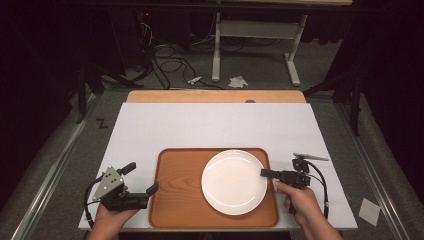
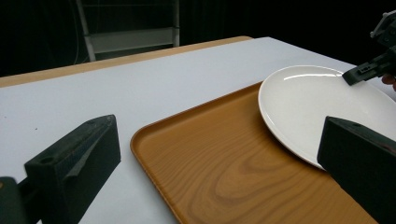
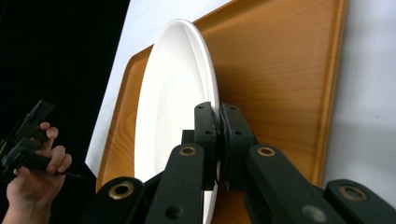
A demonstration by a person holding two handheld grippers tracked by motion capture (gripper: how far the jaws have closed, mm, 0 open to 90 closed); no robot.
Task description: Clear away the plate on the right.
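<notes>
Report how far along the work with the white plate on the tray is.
Done: the white plate lies on the wooden tray. In hand: the right gripper is shut on the plate's right rim, seen clamped in the right gripper view. Left, as far as I can judge: lifting or shifting the plate; the left gripper is open, beside the tray's left edge.

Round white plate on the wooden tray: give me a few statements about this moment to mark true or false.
1. The right tool is shut on the rim of the round white plate. True.
2. The left tool is shut on the rectangular wooden tray. False: its jaws stand wide apart at the tray's left edge, gripping nothing.
3. The plate lies toward the tray's right side. True.
4. Food covers the plate. False: it is bare.
5. The tray sits directly on the bare wooden tabletop. False: it rests on a white sheet that covers the table.
</notes>
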